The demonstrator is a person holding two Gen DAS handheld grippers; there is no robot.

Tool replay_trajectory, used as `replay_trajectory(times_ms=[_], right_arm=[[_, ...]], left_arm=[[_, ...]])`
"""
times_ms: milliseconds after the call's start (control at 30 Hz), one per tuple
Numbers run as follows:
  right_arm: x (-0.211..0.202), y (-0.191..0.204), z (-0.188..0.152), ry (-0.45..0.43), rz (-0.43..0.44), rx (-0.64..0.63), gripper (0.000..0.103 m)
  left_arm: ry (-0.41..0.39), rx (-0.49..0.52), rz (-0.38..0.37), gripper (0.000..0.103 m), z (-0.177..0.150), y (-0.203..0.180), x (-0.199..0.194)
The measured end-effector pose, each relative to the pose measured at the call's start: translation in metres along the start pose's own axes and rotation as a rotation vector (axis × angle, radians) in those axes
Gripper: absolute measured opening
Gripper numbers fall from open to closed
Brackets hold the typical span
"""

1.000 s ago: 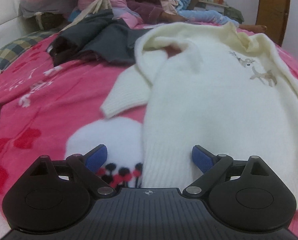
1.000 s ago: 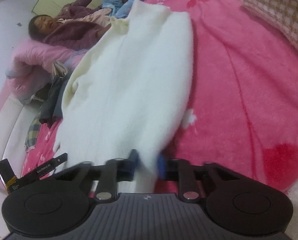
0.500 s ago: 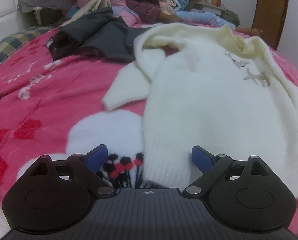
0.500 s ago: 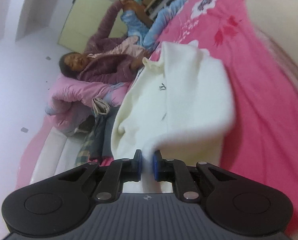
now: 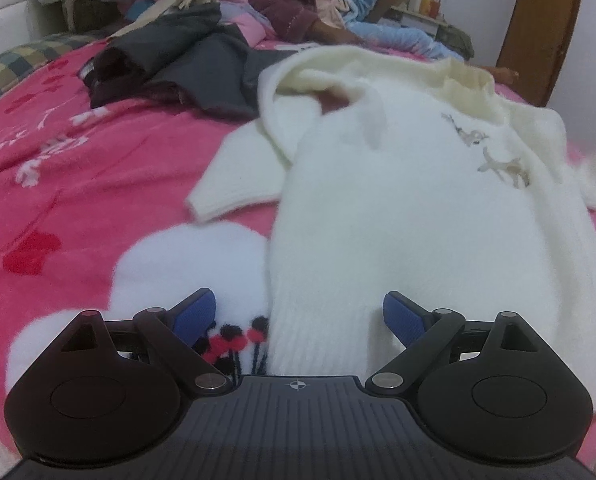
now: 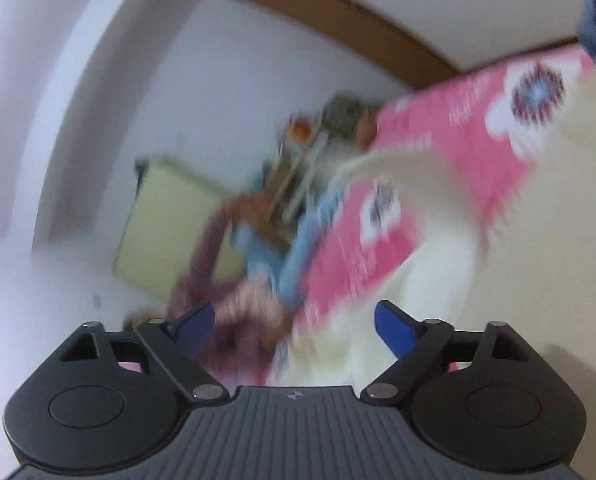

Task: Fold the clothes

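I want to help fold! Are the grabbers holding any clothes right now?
No. The left gripper is open over the fluffy white sweater's hem, and the right gripper is open too, holding nothing.

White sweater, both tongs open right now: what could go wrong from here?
1. The left tongs straddle the white sweater hem over the pink blanket; closing could pinch blanket fleece too.
2. The left sleeve lies doubled under the body, so a fold may trap a lump.
3. The right wrist view is motion-blurred with the right tongs open; a regrasp at this speed may miss.
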State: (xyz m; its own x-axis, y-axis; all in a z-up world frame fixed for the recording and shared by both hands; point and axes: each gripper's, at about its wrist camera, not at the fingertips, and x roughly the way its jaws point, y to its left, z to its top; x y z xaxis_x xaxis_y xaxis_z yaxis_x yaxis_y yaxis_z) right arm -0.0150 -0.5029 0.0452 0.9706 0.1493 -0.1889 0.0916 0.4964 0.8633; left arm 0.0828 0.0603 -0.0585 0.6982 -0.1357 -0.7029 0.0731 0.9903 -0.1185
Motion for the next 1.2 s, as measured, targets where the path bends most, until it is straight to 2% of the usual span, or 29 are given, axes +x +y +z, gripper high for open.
replay_trajectory(times_ms=[133, 200, 233, 300, 333, 400, 500, 567, 633, 733, 833, 900, 967, 1067, 1200], right_arm=[[0.0, -0.011, -0.076, 0.248, -0.033, -0.077, 0.083], [0.008, -0.02, -0.112, 0.355, -0.074, -0.06, 0.072], [0.014, -0.027, -0.129, 0.4, -0.107, -0.054, 0.061], [0.026, -0.043, -0.161, 0.483, -0.184, -0.047, 0.056], [0.031, -0.048, -0.175, 0.508, -0.221, -0.068, 0.045], [0.027, -0.043, -0.193, 0.477, -0.236, -0.126, 0.042], [0.029, -0.039, -0.207, 0.519, -0.19, -0.08, 0.04], [0.034, -0.042, -0.222, 0.56, -0.164, -0.044, 0.024], [0.038, -0.043, -0.231, 0.559, -0.154, -0.039, 0.011], [0.02, -0.045, -0.224, 0.509, -0.104, -0.005, 0.007], [-0.014, -0.024, -0.195, 0.395, -0.047, -0.075, 0.005], [-0.039, -0.01, -0.168, 0.314, -0.039, -0.126, 0.004], [-0.056, -0.007, -0.146, 0.265, -0.069, -0.155, 0.004], [-0.067, -0.025, -0.129, 0.249, -0.152, -0.146, 0.004], [-0.055, -0.05, -0.138, 0.267, -0.216, -0.076, 0.004]], left_arm=[[0.006, 0.004, 0.022, 0.089, 0.001, -0.002, 0.002], [0.004, -0.01, 0.043, 0.084, 0.0, -0.003, 0.002], [-0.001, -0.016, 0.049, 0.081, -0.001, -0.003, 0.002], [-0.01, -0.02, 0.053, 0.077, -0.002, -0.004, 0.0], [-0.014, -0.021, 0.053, 0.074, -0.002, -0.004, 0.0], [-0.022, -0.022, 0.052, 0.068, -0.003, -0.005, -0.001], [-0.036, -0.023, 0.047, 0.061, -0.006, -0.006, -0.002], [-0.047, -0.028, 0.051, 0.057, -0.007, -0.007, -0.001], [-0.051, -0.029, 0.05, 0.045, -0.007, -0.01, -0.002], [-0.031, -0.015, 0.034, 0.03, -0.003, -0.016, -0.008], [-0.018, -0.012, 0.001, 0.031, 0.002, -0.018, -0.02], [-0.01, -0.047, -0.066, 0.031, 0.003, -0.015, -0.033], [-0.012, -0.079, -0.136, 0.033, 0.002, -0.012, -0.044], [-0.004, -0.112, -0.194, 0.035, -0.004, -0.011, -0.047], [0.073, -0.106, -0.212, 0.041, -0.015, -0.016, -0.028]])
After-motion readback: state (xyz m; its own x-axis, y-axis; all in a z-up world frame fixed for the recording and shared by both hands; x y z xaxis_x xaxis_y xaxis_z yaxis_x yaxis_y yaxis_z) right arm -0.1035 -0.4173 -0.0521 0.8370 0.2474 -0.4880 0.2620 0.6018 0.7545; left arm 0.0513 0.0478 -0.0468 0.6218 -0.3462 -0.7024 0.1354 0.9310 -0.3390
